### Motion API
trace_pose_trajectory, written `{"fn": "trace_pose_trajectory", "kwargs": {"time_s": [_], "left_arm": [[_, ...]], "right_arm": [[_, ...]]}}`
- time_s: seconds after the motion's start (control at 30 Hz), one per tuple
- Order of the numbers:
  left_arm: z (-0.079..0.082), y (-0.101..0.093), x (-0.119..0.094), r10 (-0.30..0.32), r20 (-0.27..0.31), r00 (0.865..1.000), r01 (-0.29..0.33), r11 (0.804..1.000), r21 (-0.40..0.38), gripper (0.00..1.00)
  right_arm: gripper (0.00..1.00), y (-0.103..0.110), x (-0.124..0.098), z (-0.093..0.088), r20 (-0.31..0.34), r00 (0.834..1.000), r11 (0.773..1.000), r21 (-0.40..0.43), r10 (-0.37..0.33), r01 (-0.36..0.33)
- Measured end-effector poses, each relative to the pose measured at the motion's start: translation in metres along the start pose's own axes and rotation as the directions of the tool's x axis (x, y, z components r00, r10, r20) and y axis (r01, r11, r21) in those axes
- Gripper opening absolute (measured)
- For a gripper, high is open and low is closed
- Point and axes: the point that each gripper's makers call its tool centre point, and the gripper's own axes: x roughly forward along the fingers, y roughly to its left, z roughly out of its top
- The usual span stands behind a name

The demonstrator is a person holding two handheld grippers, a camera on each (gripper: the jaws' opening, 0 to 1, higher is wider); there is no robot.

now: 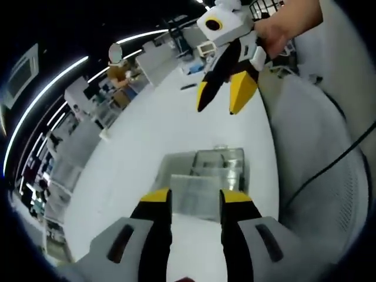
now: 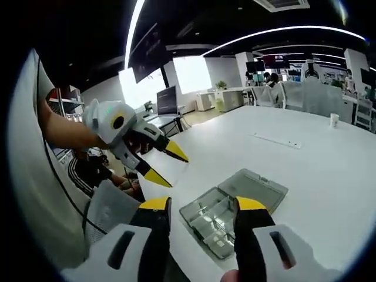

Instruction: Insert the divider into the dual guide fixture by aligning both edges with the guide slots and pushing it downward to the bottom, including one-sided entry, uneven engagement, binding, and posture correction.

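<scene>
A clear plastic compartment box (image 1: 212, 170) lies on the white table (image 1: 153, 141), just beyond my left gripper (image 1: 195, 197), whose yellow-tipped jaws stand open with nothing gripped. In the right gripper view the same box (image 2: 220, 217) has its lid (image 2: 261, 185) folded open, and thin walls split its tray into cells. My right gripper (image 2: 202, 208) hovers open over the near side of the box. The right gripper (image 1: 222, 103) hangs open above the table beyond the box, held by a hand (image 1: 285, 23). Left of the box, the left gripper (image 2: 179, 173) is open too. No separate divider can be made out.
Grey mesh chairs (image 1: 317, 153) and a black cable (image 1: 329, 167) flank the table's edge. A long flat strip (image 2: 276, 140) and a paper cup (image 2: 333, 120) sit farther out on the table. A seated person (image 1: 120, 70) and desks fill the background.
</scene>
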Motion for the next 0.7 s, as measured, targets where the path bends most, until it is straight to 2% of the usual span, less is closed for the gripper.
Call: {"fn": "trace_pose_trajectory", "kwargs": {"time_s": [0.27, 0.7], "left_arm": [[0.007, 0.002, 0.001, 0.027, 0.024, 0.999, -0.027, 1.000, -0.007, 0.29], [0.020, 0.006, 0.000, 0.075, 0.058, 0.996, -0.075, 0.997, 0.002, 0.29]], "right_arm": [[0.34, 0.000, 0.001, 0.009, 0.029, 1.000, 1.000, 0.029, 0.006, -0.007], [0.26, -0.006, -0.001, 0.029, 0.104, 0.995, 0.992, 0.124, -0.001, -0.012]]}}
